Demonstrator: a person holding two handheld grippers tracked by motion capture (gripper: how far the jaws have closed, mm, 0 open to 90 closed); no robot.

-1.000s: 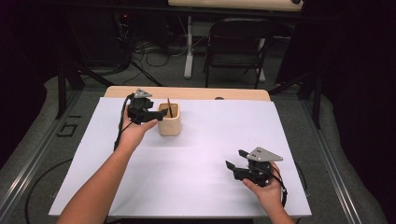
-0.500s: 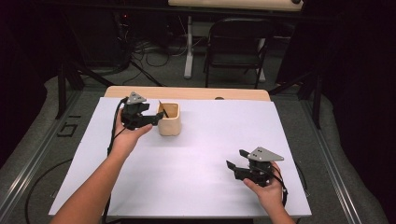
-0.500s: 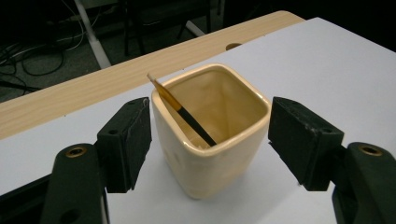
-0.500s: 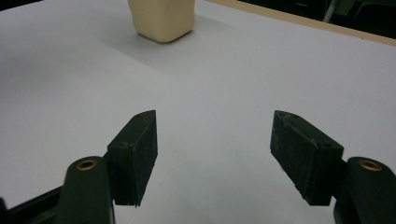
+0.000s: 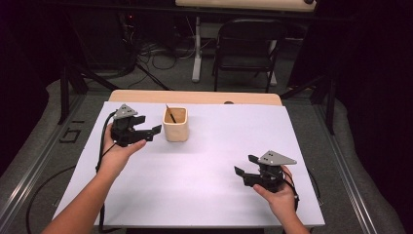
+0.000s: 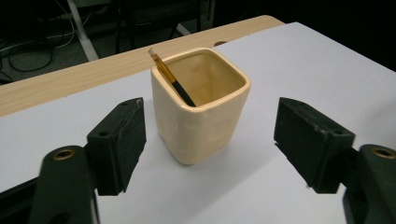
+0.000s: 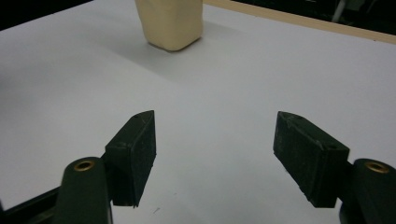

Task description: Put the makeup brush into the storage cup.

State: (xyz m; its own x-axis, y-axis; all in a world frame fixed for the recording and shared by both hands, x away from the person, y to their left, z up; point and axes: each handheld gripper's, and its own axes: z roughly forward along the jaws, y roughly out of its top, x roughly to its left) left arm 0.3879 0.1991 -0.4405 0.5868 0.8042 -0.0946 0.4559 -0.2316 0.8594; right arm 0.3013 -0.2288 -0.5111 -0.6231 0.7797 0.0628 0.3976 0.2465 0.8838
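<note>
Left gripper [image 5: 147, 127]: held in the person's left hand [image 5: 119, 148] at the left of centre in the high view, jaws spread wide with nothing between them, pointed toward the cup.

Cup [image 5: 175, 124]: a cream, square-sided cup, seen upright on the white table cover [image 5: 209, 161] just right of the left gripper's tips in the high view. In the left gripper view the cup [image 6: 198, 105] is framed at centre, beyond and between the two black jaws, touched by neither.

Stick [image 6: 172, 78]: a thin dark stick with a gold upper end, seen leaning inside the cup against its rim at upper centre of the left gripper view; shown as a dark sliver [image 5: 170, 114] in the high view.

Right gripper [image 5: 246, 165]: held in the right hand [image 5: 280, 195] at the lower right of the high view, jaws parted and empty, well apart from the cup. In the right gripper view the cup [image 7: 170, 23] is seen at the top of the frame, far beyond the open jaws.

Table [image 5: 195, 97]: a wooden edge is shown beyond the white cover.

Chair [image 5: 248, 46]: a dark folding chair stands behind the table at upper centre.
</note>
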